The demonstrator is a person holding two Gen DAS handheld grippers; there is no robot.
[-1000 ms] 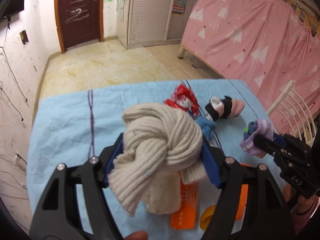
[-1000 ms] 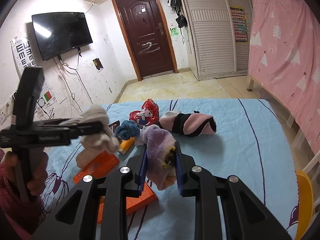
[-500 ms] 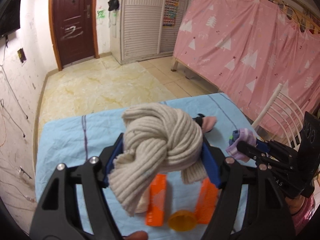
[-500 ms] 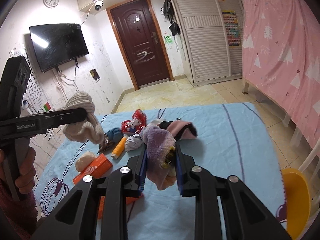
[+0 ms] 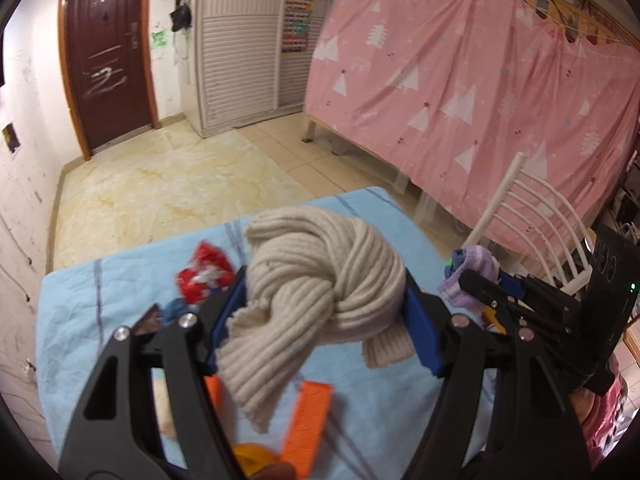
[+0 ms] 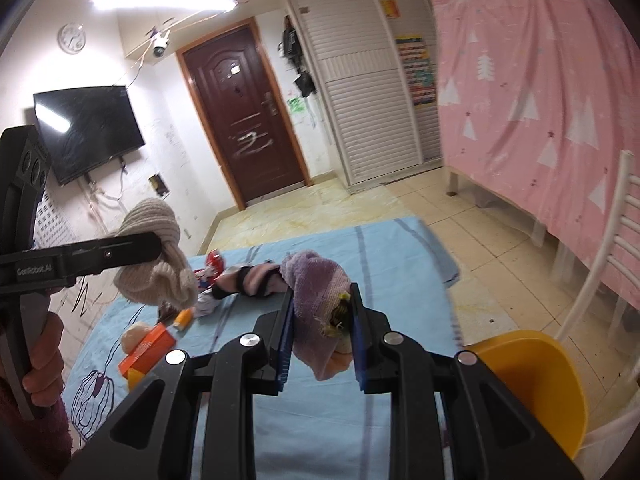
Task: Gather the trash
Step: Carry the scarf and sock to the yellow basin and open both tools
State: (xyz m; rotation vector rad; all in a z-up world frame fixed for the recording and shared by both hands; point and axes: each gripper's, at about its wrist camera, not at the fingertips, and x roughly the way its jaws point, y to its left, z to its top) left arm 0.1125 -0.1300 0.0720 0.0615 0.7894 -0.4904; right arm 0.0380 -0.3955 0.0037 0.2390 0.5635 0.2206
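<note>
Socks are in carry: left hand-held gripper (image 5: 324, 304) clamps the beige knot (image 5: 320, 280), right hand-held gripper (image 6: 322, 320) the purple one (image 6: 320, 300); next probably the yellow bin (image 6: 532, 380).

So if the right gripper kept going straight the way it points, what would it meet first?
Probably the blue-covered table beyond the purple sock that the right gripper holds; the pink-and-black sock lies left of that line. Depth is unclear.

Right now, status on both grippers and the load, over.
Left gripper shut on beige knit bundle, held above the blue table. Right gripper shut on purple sock. Yellow bin lower right; nothing in between.
</note>
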